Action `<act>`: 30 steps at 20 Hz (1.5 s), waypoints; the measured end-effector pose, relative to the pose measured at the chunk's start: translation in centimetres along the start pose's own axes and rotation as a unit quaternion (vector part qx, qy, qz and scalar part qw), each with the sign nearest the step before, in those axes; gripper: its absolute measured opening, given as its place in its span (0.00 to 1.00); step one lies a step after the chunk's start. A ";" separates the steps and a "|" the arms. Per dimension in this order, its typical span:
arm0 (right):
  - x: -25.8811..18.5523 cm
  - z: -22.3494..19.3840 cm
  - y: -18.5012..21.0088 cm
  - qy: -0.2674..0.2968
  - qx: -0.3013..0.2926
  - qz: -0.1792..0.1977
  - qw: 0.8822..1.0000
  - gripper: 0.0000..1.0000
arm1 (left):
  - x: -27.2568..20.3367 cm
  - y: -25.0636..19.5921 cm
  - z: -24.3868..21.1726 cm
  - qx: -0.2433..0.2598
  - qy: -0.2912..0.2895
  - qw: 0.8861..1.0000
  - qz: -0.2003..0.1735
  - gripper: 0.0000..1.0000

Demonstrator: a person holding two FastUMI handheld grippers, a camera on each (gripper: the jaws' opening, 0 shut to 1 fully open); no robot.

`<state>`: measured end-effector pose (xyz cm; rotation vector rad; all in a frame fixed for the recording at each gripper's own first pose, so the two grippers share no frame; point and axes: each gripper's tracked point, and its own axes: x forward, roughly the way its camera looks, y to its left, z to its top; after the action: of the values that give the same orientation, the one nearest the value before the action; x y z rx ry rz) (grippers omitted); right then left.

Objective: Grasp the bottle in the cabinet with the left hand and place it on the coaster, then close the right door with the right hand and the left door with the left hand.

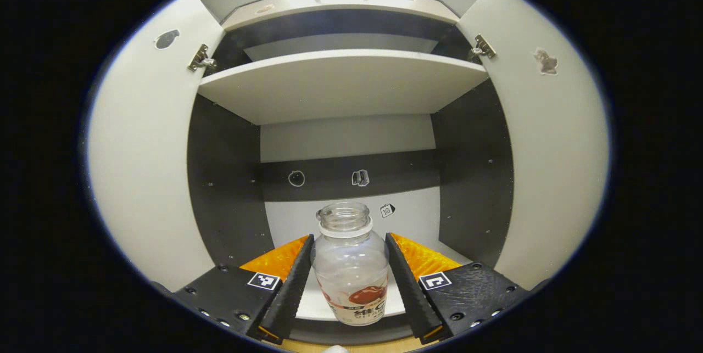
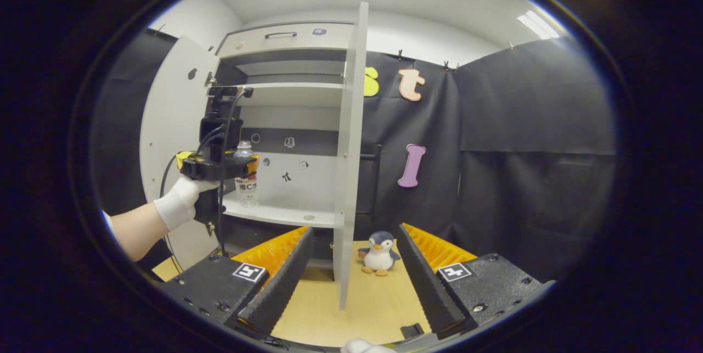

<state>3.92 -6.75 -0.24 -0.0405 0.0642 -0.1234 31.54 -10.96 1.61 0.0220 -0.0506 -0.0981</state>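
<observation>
Bottle (image 1: 350, 265) stands upright between the left tool's (image 1: 350, 279) spread fingers.

- A pale lower shelf (image 1: 417, 221) inside an open cabinet, seen in the left gripper view ahead of and between the two fingers.
- A clear, capless bottle (image 1: 350, 265) stands upright on this shelf near its front edge, directly between the fingers, which sit close on either side of it.
- A second pale shelf (image 1: 340, 81) spans the cabinet higher up, well above the fingers; its top surface cannot be seen.
- In the right gripper view, a light wooden tabletop (image 2: 351, 309) lies between and beyond the fingers.
- A small plush penguin (image 2: 379, 254) stands on that tabletop, between the fingertips and a little farther off.
</observation>
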 end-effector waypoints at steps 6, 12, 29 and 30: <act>-1.5 -0.7 -0.5 -0.002 0.008 -0.011 1.000 0.99 | -8.6 -1.5 -3.9 -0.020 0.020 0.999 -0.028 0.77; -3.1 -1.9 -1.5 0.012 0.007 -0.026 1.000 0.99 | -14.3 -3.2 -12.8 -0.038 0.058 0.996 -0.050 0.77; -4.7 -3.9 -3.6 0.055 -0.044 -0.049 0.996 0.99 | -19.0 -7.8 -33.6 -0.060 0.193 0.974 -0.101 0.78; -4.7 -4.3 -3.6 0.060 -0.043 -0.047 0.996 0.99 | -18.7 -8.1 -33.6 -0.056 0.187 0.975 -0.104 0.77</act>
<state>-1.47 -9.86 -4.08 -0.1225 0.1870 -0.2167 13.93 -16.50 -33.10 -0.0672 0.3344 -0.3038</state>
